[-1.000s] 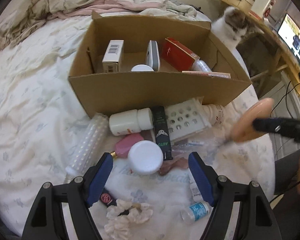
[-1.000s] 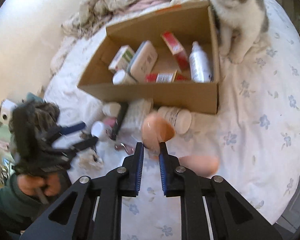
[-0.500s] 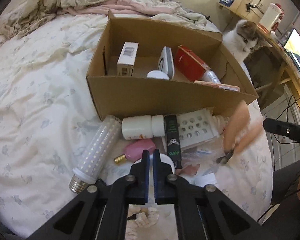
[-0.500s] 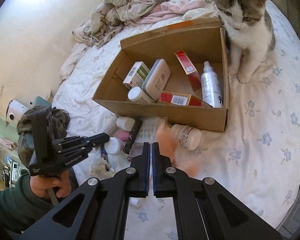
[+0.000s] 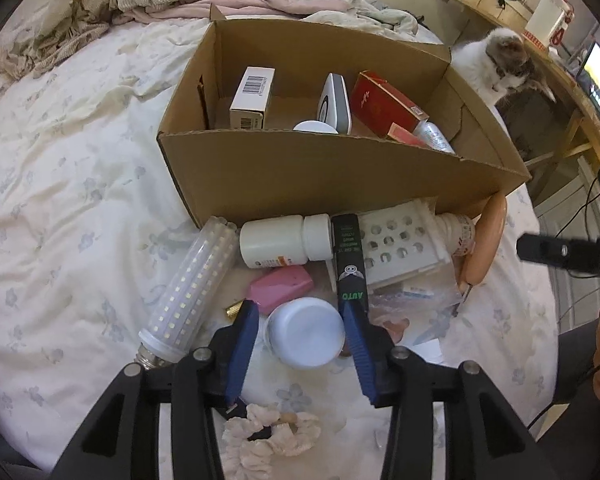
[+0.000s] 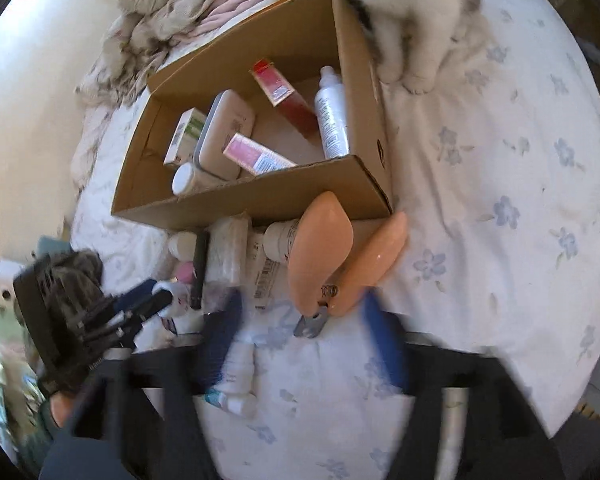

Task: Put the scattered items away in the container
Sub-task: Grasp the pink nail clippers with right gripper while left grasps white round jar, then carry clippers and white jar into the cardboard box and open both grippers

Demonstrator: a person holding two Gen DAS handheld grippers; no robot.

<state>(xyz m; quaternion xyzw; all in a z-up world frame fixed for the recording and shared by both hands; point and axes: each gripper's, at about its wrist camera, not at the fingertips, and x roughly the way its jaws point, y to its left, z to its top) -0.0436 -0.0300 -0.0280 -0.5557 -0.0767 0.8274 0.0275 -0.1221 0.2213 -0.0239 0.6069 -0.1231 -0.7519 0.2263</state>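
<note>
Both grippers went from shut to spread jaws. Left gripper (image 5: pixel 300 320) jaws have just been opening and now straddle the white jar (image 5: pixel 306 332), pads not pressing. Right gripper (image 6: pixel 300 328) jaws have just been opening, blurred, peach nail clippers (image 6: pixel 332 252) lying between them on the bedsheet (image 6: pixel 500 184). Cardboard box (image 5: pixel 320 176) holds a barcode carton (image 5: pixel 252 96), red pack (image 5: pixel 384 104), spray bottle (image 6: pixel 332 116) and compact case (image 6: pixel 224 132). LED bulb (image 5: pixel 188 292), pill bottle (image 5: pixel 284 240) and black tube (image 5: pixel 350 256) lie outside, by the front wall.

Left tool (image 5: pixel 300 320) has just opened around white-capped jar (image 5: pixel 306 332), seemingly untouched
</note>
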